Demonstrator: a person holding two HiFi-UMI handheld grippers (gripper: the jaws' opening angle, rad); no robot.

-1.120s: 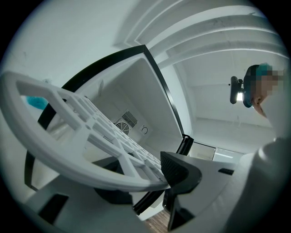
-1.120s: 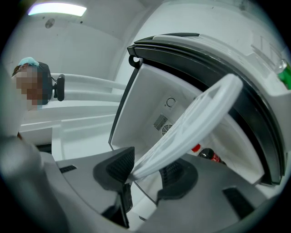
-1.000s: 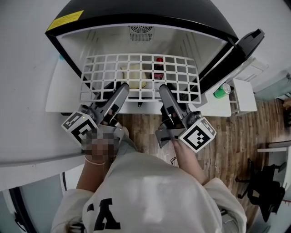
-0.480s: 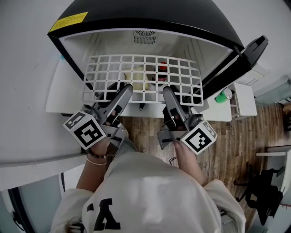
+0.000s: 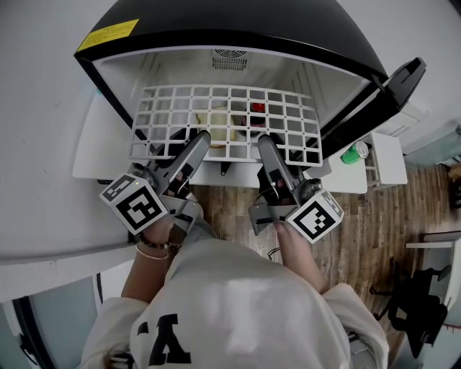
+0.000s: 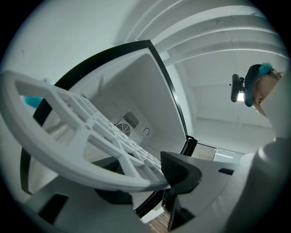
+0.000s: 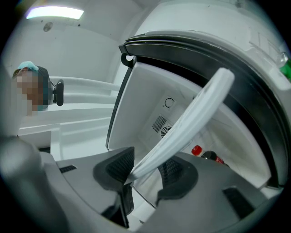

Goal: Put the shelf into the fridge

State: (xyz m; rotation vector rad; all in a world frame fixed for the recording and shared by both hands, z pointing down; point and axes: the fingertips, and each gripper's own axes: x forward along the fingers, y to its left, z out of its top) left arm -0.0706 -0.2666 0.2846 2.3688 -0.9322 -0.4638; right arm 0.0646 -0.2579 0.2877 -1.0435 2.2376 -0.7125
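The shelf (image 5: 223, 115) is a white plastic grid of square openings with a thicker rim; it lies roughly level and spans almost the full width of the fridge (image 5: 238, 21) opening, far edge inside, near edge jutting out in front; that near rim is pinched by the left gripper (image 5: 198, 137) and the right gripper (image 5: 265, 140). The fridge is small and dark-topped with a yellow label; its interior is white with a round vent at the back; its door stands open to the right.
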